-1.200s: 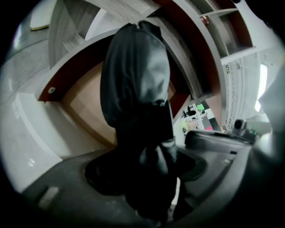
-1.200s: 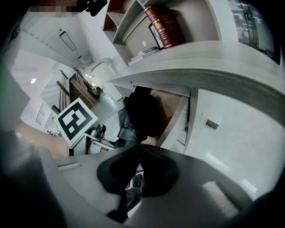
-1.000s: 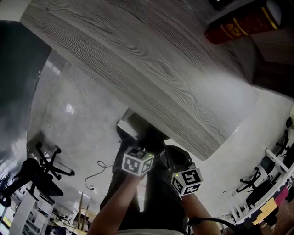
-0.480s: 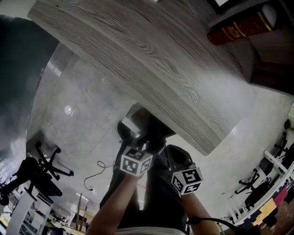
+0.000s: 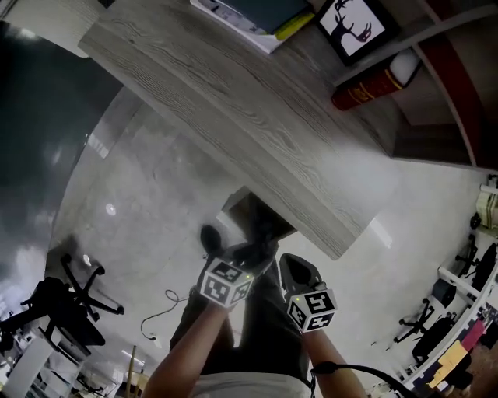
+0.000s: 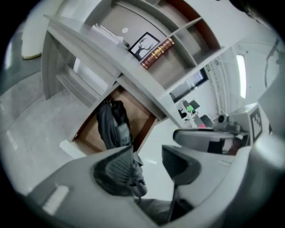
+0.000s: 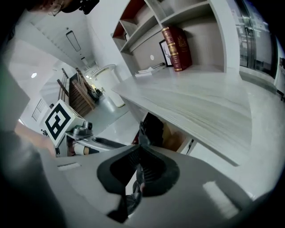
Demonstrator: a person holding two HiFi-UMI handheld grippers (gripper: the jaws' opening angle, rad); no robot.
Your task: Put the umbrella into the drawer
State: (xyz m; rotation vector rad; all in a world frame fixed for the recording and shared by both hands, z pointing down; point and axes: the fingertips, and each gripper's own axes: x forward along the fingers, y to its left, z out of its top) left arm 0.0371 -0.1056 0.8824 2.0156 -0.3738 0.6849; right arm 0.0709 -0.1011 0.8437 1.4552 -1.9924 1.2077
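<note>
Floor (image 5: 140,186) of pale, glossy stone takes up most of the head view. A black office chair (image 5: 74,299) and a loose cable (image 5: 159,299) sit on it, well away from the work. Across it runs the long grey wood-grain table (image 5: 257,116), backed by open shelving (image 7: 178,18). At the table's far side are a red book (image 5: 369,87), a framed deer picture (image 5: 354,27) and a stack of papers (image 5: 241,19), all well apart from the drawer.

The drawer (image 6: 138,113) stands pulled out under the table's near edge. The tabletop overhangs it and hides its back part from above.

The dark folded umbrella (image 6: 111,127) lies lengthwise along the drawer's depth. Its far end is inside, under the table. Its near end sticks out over the drawer's front, towards the person, so the long axis runs from the drawer to the two grippers.

The left gripper (image 6: 147,156) has its fingers apart, though they have just been closing. The umbrella's near end passes just beside the left finger, and only bare floor shows in the gap.

The right gripper (image 7: 141,151) has its fingers drawn to a thin slit, pinching the umbrella's near end.
</note>
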